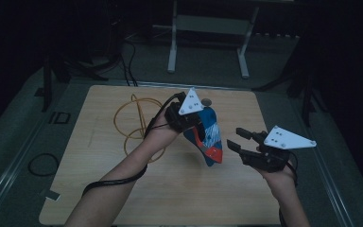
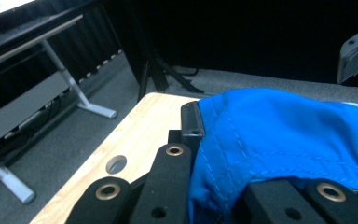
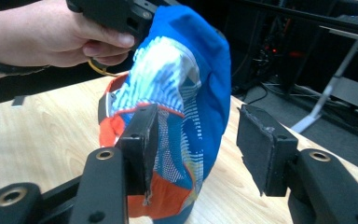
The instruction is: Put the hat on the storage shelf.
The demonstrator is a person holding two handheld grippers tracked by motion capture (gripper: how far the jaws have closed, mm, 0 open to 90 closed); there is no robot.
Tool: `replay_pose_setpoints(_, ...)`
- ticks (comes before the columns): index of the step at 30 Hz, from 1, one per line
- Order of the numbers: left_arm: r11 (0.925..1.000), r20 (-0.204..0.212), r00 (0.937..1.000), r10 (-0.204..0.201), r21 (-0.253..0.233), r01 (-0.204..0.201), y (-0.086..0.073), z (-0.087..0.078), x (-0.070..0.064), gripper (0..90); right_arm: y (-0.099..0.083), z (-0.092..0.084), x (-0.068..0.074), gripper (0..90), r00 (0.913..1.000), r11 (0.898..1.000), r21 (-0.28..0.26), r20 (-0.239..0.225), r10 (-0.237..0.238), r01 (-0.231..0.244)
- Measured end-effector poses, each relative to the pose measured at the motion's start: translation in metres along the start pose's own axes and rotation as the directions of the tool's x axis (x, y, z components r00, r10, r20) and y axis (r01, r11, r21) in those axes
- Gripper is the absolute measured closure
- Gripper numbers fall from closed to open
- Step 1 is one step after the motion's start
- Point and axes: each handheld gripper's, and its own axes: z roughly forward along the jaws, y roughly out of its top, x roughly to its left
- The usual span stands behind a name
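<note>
Left tool (image 1: pixel 196 124) pinching blue, white and orange fabric cap (image 1: pixel 210 137), lifted above wooden tabletop (image 1: pixel 179 189). Right tool (image 1: pixel 240 140) spread, just beside cap, nothing gripped; second grasp seemingly left.

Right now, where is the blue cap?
In the high view the blue cap hangs above the table's middle, clamped by the left gripper, with the open right gripper just right of it.

Blue cap (image 1: pixel 209 135) with white-striped and orange panels, hanging above the wooden table (image 1: pixel 99 189), pinched at its top edge.
</note>
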Motion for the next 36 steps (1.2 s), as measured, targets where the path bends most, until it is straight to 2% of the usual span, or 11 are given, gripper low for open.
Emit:
replay_pose_setpoints(4, 0.9966, 0.08, 0.9965, 0.024, -0.081, -0.017, -0.003, -0.006, 0.001, 90.0, -0.004, 0.006, 0.002, 47.2, 0.9999, 1.0, 0.0, -0.013, -0.001, 0.001)
replay_pose_setpoints(5, 0.9966, 0.08, 0.9965, 0.024, -0.081, -0.017, -0.003, -0.006, 0.001, 90.0, -0.004, 0.006, 0.002, 47.2, 0.9999, 1.0, 0.0, -0.013, -0.001, 0.001)
replay_pose_setpoints(6, 0.9929, 0.124, 0.9919, 0.029, -0.118, -0.014, -0.004, -0.009, 0.001, 90.0, -0.005, 0.007, 0.003, 47.2, 0.9999, 1.0, -0.003, -0.015, -0.001, 0.0)
replay_pose_setpoints(8, 0.9899, 0.156, 0.9871, 0.036, -0.141, -0.014, -0.004, -0.011, 0.002, 90.0, -0.008, 0.01, 0.006, 47.2, 0.9998, 1.0, -0.007, -0.022, 0.002, -0.003)
replay_pose_setpoints(13, 0.9808, 0.204, 0.9786, 0.029, -0.195, 0.011, -0.004, -0.011, 0.002, 90.0, -0.012, 0.015, 0.012, 47.1, 0.9995, 1.0, -0.013, -0.027, -0.014, 0.013)
replay_pose_setpoints(18, 0.9655, 0.279, 0.9599, 0.025, -0.256, 0.049, 0.0, -0.011, -0.001, 90.0, -0.015, 0.019, 0.015, 46.3, 0.9991, 0.999, -0.011, 0.013, -0.041, 0.041)
replay_pose_setpoints(20, 0.9549, 0.326, 0.9453, 0.018, -0.286, 0.08, 0.002, -0.011, -0.001, 90.0, -0.016, 0.02, 0.015, 46.4, 0.9989, 0.999, -0.011, 0.017, -0.044, 0.044)
replay_pose_setpoints(24, 0.9487, 0.36, 0.9327, 0.014, -0.299, 0.101, 0.005, -0.01, -0.003, 90.0, -0.018, 0.021, 0.016, 53.0, 0.9987, 0.999, -0.021, 0.026, -0.043, 0.043)
replay_pose_setpoints(28, 0.9542, 0.361, 0.9319, 0.031, -0.288, 0.08, 0.005, -0.01, -0.005, 90.0, -0.018, 0.017, 0.016, 86.3, 0.9982, 0.999, -0.032, 0.049, -0.036, 0.038)
replay_pose_setpoints(31, 0.9599, 0.35, 0.9363, 0.031, -0.271, 0.069, 0.0, -0.01, -0.002, 90.0, -0.016, 0.012, 0.015, 89.5, 0.9969, 0.999, -0.037, 0.077, -0.015, 0.018)
replay_pose_setpoints(36, 0.9681, 0.344, 0.9383, 0.034, -0.245, 0.055, -0.009, -0.011, 0.004, 90.0, -0.014, 0.006, 0.009, 89.7, 0.9971, 0.998, -0.053, 0.073, 0.021, -0.018)
